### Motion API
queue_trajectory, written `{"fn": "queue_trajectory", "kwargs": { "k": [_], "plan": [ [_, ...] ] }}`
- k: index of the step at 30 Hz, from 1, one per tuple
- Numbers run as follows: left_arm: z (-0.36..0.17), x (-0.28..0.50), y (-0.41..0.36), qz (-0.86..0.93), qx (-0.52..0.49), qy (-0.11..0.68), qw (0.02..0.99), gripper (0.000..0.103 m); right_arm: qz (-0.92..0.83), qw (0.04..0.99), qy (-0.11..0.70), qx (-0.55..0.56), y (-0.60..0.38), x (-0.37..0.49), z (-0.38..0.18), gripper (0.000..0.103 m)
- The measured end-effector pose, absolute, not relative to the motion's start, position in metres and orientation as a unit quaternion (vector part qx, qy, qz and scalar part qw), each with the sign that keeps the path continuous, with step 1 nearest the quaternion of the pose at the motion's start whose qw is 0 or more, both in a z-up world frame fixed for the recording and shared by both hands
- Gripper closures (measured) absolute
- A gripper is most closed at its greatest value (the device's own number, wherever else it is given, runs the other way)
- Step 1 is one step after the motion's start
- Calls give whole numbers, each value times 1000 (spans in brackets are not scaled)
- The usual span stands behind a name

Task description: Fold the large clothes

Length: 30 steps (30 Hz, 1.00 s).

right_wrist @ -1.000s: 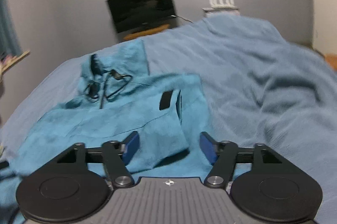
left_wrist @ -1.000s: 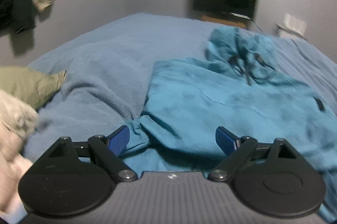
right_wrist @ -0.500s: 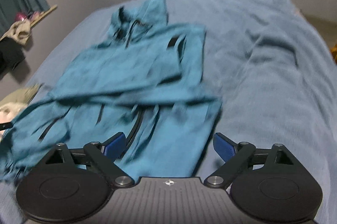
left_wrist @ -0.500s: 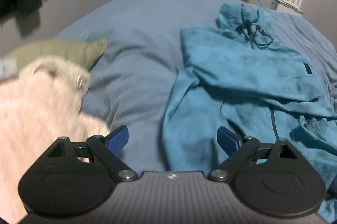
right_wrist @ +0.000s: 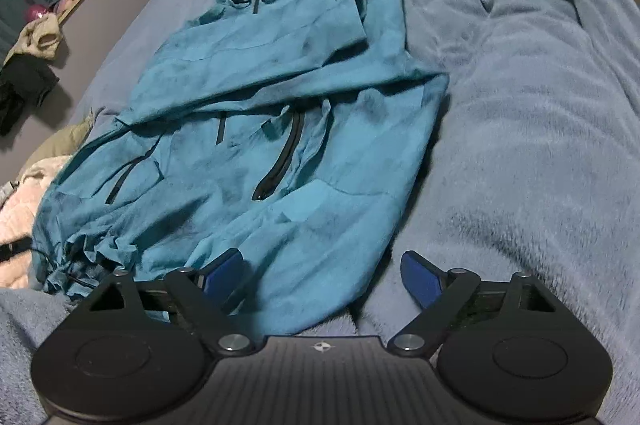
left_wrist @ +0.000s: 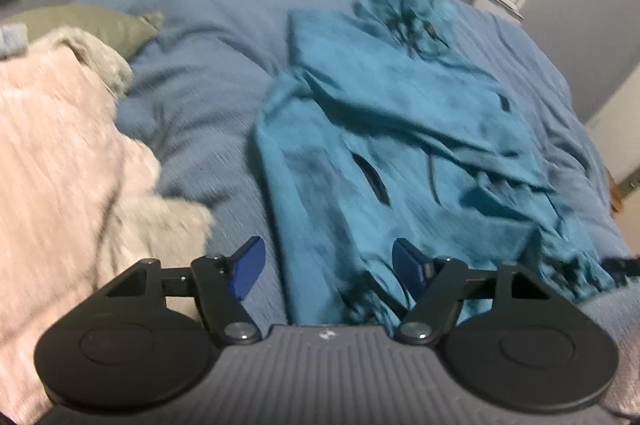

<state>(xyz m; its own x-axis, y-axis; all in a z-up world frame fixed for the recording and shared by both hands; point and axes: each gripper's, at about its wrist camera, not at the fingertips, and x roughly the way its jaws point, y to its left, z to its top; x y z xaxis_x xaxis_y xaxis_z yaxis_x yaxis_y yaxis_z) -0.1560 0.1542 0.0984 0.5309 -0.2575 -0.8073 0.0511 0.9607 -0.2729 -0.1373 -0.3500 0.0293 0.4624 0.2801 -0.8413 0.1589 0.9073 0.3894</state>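
Sleeves folded across teal hooded jacket (right_wrist: 256, 129) on blue blanket (right_wrist: 520, 105); hem fold next. Left gripper (left_wrist: 328, 263) narrowing, empty; right gripper (right_wrist: 322, 275) wide, empty. Both need near hem corners.

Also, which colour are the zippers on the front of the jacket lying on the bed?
Black, against teal fabric. The zippers show best in the right wrist view.

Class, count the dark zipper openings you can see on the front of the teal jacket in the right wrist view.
3 on the teal jacket: left one, short middle one, long right one. Folds may hide others.
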Motion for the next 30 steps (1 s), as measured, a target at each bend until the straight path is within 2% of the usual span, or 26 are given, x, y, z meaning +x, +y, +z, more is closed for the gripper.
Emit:
{"fn": "queue_trajectory", "kwargs": {
  "k": [13, 15, 17, 20, 21, 22, 24, 25, 26, 30],
  "plan": [
    [82, -153, 168, -107, -191, 478, 851, 36, 15, 811, 498, 307, -374, -123, -3, 27],
    [83, -148, 168, -115, -196, 471, 853, 43, 21, 811, 492, 315, -374, -117, -6, 33],
    [81, -140, 166, -126, -193, 469, 852, 56, 31, 809, 493, 319, -371, -109, -11, 35],
    [71, -131, 170, -117, -204, 488, 841, 68, 41, 808, 497, 313, -364, -98, -16, 42],
    [69, -132, 172, -116, -209, 488, 840, 71, 43, 809, 497, 311, -362, -96, -17, 46],
    [68, -133, 174, -114, -211, 487, 840, 79, 46, 810, 496, 310, -360, -95, -17, 48],
    [66, -134, 177, -110, -212, 485, 841, 86, 43, 814, 491, 309, -361, -95, -18, 66],
    [66, -134, 176, -112, -212, 484, 842, 92, 41, 815, 487, 312, -363, -95, -18, 71],
    [67, -133, 174, -113, -205, 483, 844, 95, 38, 817, 483, 313, -365, -95, -17, 83],
    [76, -124, 161, -130, -182, 468, 855, 97, 44, 837, 454, 301, -368, -92, -5, 94]
  ]
}}
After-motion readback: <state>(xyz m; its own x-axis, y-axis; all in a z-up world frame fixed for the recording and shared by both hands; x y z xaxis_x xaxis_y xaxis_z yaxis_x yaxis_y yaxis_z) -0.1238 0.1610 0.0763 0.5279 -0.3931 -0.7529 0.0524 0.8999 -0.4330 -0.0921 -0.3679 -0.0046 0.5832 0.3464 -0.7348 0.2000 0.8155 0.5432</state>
